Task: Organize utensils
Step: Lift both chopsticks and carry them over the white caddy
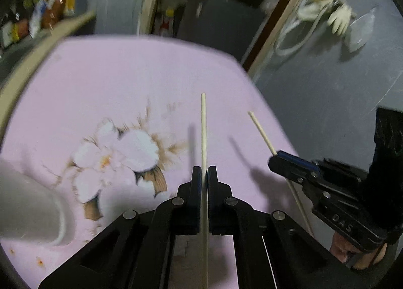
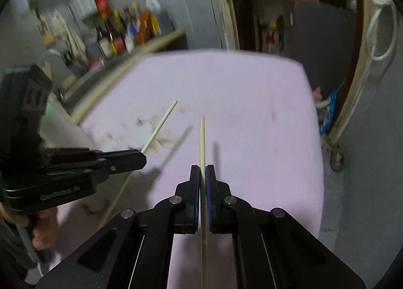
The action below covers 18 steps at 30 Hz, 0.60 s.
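My left gripper (image 1: 204,172) is shut on a pale wooden chopstick (image 1: 203,133) that sticks forward above the pink flowered tablecloth (image 1: 121,75). My right gripper (image 2: 202,170) is shut on a second pale chopstick (image 2: 202,138), also held above the cloth. In the left wrist view the right gripper (image 1: 275,156) shows at the right with its chopstick (image 1: 262,131). In the right wrist view the left gripper (image 2: 143,156) shows at the left with its chopstick (image 2: 160,126). A grey-white cup or holder (image 1: 30,208) stands at the lower left of the left wrist view.
The pink cloth (image 2: 239,102) covers a small table with its edge close on the right. A shelf with bottles (image 2: 126,29) stands behind at the left. A doorway with clutter (image 2: 289,12) lies behind. White cable (image 1: 314,19) hangs on the grey wall.
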Tool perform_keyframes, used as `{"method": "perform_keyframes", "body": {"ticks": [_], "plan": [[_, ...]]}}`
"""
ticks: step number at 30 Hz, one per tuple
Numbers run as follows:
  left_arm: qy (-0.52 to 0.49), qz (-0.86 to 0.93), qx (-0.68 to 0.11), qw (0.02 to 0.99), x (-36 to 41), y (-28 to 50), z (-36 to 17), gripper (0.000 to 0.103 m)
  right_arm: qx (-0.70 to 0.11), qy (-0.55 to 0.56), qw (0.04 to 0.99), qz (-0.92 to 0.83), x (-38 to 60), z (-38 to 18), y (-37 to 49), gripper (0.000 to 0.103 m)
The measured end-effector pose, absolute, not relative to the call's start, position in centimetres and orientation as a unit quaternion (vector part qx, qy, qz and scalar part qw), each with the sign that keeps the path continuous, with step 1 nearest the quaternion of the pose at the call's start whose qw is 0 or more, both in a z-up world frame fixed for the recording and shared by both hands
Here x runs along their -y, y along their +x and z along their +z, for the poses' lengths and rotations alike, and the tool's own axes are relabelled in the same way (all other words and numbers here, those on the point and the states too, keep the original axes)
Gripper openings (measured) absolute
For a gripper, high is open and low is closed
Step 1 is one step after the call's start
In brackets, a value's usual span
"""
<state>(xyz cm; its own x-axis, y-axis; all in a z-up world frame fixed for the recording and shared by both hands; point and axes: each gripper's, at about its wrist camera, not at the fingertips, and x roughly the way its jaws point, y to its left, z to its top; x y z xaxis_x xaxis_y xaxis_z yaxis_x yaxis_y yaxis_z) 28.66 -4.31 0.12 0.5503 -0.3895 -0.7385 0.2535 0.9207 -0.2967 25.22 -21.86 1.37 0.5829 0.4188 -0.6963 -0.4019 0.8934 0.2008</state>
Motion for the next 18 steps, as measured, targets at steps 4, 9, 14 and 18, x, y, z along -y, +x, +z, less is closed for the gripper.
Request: {"method": "perform_keyframes", "body": {"ticks": [4, 9, 14, 18], "plan": [[-0.092, -0.179, -0.328, 0.923, 2.5, 24.9, 3.1, 0.002, -0.285, 0.031, 0.931, 0.228, 21.7, 4.6, 21.3, 0.003], [-0.116, -0.168, -0.215, 0.955, 1.0, 22.1, 7.0, 0.002, -0.141, 0.037, 0.965, 0.218, 19.8, 8.5, 17.4, 0.003], [-0.125, -0.151, -0.116, 0.974, -1.1, 19.0, 10.9, 0.002, -0.029, 0.054, 0.974, 0.22, 18.4, 11.7, 15.3, 0.003], [-0.126, -0.136, -0.067, 0.98, -2.8, 17.9, 13.7, 0.002, 0.033, 0.081, 0.971, 0.223, 17.0, 13.3, 14.4, 0.003]]}}
